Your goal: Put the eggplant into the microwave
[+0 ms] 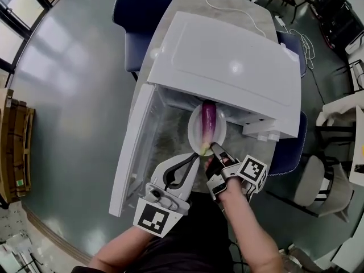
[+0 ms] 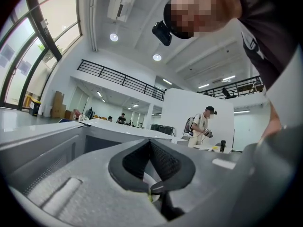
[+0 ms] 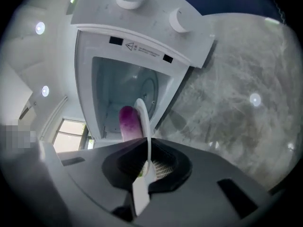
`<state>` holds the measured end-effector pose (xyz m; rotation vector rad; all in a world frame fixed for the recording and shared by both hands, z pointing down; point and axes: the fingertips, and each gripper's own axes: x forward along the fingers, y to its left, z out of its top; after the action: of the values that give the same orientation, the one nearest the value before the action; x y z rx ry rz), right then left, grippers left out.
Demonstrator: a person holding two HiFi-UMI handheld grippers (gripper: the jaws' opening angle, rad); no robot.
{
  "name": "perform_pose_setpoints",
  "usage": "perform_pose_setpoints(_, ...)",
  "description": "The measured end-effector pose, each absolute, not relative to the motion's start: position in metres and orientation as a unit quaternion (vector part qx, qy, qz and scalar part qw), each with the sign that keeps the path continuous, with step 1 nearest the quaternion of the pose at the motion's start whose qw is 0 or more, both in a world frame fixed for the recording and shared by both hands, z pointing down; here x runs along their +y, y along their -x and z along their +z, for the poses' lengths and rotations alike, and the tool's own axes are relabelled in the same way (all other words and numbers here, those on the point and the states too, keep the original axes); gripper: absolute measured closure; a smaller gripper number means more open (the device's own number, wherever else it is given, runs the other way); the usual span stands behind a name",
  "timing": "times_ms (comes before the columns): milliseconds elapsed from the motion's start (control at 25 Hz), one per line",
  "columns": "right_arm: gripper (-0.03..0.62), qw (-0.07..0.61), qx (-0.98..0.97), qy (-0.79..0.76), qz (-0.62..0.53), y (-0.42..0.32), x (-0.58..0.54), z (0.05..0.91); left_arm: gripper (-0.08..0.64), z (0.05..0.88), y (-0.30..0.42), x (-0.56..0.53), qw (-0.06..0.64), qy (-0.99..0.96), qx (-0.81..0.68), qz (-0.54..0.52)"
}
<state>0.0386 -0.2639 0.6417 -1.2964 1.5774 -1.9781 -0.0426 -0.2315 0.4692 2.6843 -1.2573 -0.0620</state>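
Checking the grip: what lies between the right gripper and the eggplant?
The white plate: the right gripper clamps its rim, the eggplant lies on it; clearest in the right gripper view.

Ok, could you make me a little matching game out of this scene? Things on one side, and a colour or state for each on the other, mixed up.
Things:
1. eggplant
2. plate
3. microwave door
4. chair

Colour or state:
a. swung open
b. dark blue, behind the table
c. purple, lying on the plate
d. clamped at its rim by the right gripper

Pairs: 1-c, 2-d, 3-a, 4-b
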Motion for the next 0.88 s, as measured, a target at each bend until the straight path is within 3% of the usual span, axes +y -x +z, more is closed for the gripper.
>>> perform_pose_setpoints(400, 0.575, 0.203, 0.523, 0.474, -0.678, -0.034, -0.315, 0.671, 0.552, 0.49, 0.044, -0.257, 0.09, -0.898, -0.428, -0.039)
perform_pose_setpoints(880, 0.575, 0.204, 0.516, 0.501, -0.664, -0.034, -0.351, 0.687, 0.552, 0.508, 0.049, -0.27, 0.107, -0.893, -0.435, -0.038)
